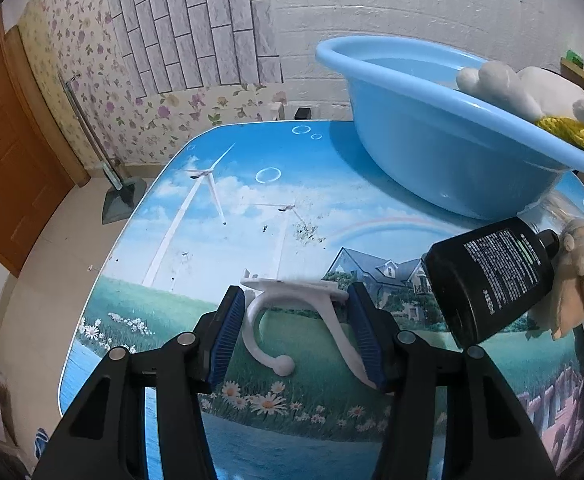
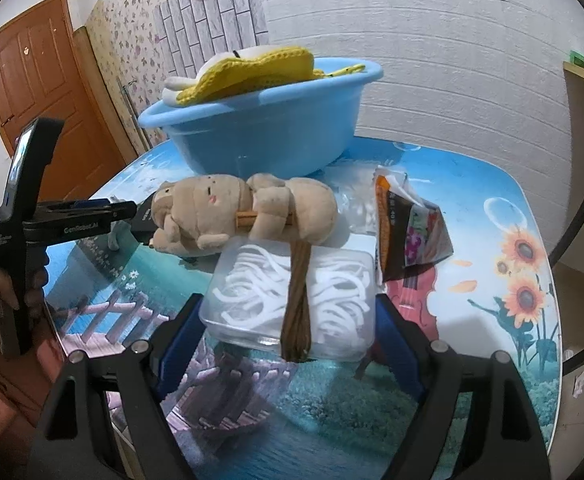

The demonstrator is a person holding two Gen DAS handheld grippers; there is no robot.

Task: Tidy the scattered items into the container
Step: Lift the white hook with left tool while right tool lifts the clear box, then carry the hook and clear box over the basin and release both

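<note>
The left gripper (image 1: pixel 296 334) has its blue pads closed on a white plastic hook (image 1: pixel 292 312): the left pad (image 1: pixel 225 340) meets the flat bar's end, the right pad (image 1: pixel 366 340) presses the long stem, and the curl with its ball tip hangs between them. The hook appears lifted clear of the worktop (image 1: pixel 211 208). The grip is narrow and sits on thin plastic, so my advice is to keep the squeeze steady and carry it up and over toward one o'clock, where the blue basin (image 1: pixel 432 152) stands. It should clear the rim before the jaws part, and the drop should go to the open half — a white and yellow plush (image 1: pixel 532 100) already fills the basin's right side. The black bottle (image 1: pixel 488 280) lying at three o'clock is close to the path; I would swing high rather than sideways to avoid nudging it.

The right gripper (image 2: pixel 287 332) stands wide, its jaws flanking a clear box of white loops (image 2: pixel 292 300) with a brown cord (image 2: pixel 298 312) draped across the lid. Whether the pads actually press the box walls I cannot tell — they look just beside them. Behind the box at twelve o'clock lies a tan plush (image 2: pixel 243 212), and a snack packet (image 2: pixel 408 232) at two o'clock. If that box goes next, the cord may drag the plush along.
</note>
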